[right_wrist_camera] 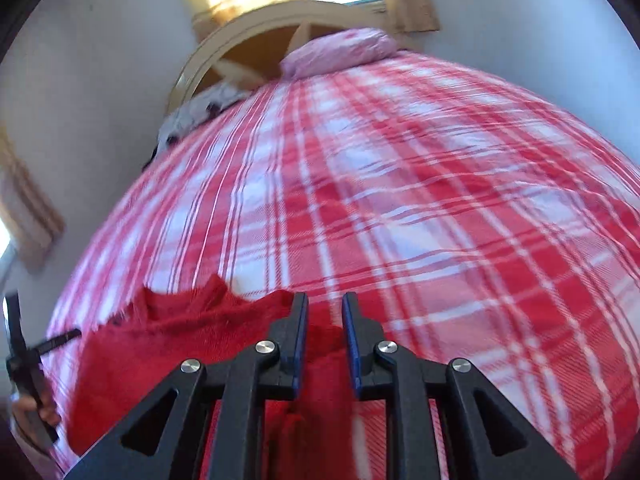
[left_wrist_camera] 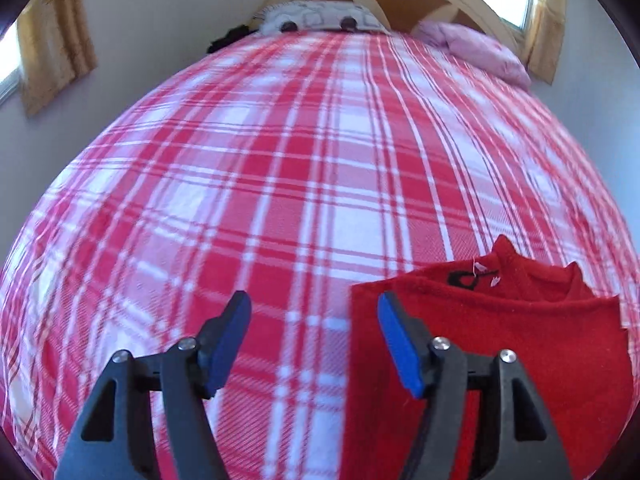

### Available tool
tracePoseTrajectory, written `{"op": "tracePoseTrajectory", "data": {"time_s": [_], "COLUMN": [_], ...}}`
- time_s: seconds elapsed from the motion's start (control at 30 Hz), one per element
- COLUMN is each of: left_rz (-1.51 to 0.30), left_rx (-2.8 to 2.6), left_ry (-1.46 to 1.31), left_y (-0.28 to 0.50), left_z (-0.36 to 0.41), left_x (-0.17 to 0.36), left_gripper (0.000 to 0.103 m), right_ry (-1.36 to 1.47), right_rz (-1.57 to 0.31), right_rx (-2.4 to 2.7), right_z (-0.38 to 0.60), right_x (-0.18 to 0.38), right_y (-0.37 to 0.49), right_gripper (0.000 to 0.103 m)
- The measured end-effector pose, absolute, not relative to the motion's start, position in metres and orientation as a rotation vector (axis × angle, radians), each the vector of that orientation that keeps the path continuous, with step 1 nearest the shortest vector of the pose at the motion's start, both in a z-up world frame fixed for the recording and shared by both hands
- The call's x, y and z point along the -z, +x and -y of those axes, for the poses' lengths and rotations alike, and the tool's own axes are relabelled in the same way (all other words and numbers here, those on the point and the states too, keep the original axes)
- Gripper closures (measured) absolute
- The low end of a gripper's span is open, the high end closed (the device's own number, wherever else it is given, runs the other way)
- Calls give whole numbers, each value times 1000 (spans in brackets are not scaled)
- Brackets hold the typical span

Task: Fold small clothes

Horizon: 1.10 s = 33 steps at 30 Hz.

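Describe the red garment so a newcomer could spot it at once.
Start from the bed covered by the red-and-white plaid blanket, with pillows at the far headboard. At the near edge, by both grippers, lies the red garment. It is the only solid red, unpatterned cloth, with a small black mark at its neckline.

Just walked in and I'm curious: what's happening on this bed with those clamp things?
A person is folding a small red garment on a bed covered by a red-and-white plaid blanket, using a handheld gripper in each hand. The left gripper is wide open over the garment's left edge, gripping nothing. The right gripper hangs over the garment's right side, jaws slightly apart, apparently not pinching cloth. A pink pillow lies by the headboard.
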State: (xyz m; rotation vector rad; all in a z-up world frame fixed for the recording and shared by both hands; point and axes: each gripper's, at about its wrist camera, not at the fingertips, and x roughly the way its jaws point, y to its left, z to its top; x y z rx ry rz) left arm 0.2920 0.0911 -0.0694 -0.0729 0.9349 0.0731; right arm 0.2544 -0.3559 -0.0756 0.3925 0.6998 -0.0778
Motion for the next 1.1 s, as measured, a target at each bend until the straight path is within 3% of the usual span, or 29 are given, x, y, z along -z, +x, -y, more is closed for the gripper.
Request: {"op": "tracePoseTrajectory", "data": {"time_s": [0.2,0.43,0.67,0.93,1.1], "left_rz": [-907,-908,-901,-917,-909], "left_rx": [8,61,39,63,16], "left_ry": [-48,137,157,103,114], "left_y": [242,203,186,159,140], "left_z": [-78,-24,-21,-31,-28], "left_x": [68,91,105,90,88], "left_gripper": [34,29,23,23,23], "right_ry": [248,35,140,85,3], "right_rz": [-650,-710,-756,-755,-629], "right_rx": [-17,-84,-16,18,-24], "right_z": [312,245,271,258,228], "right_x": [56,83,122,108,83], "right_y": [181,161,136,122,85], "right_gripper": [85,85,85,85,85]}}
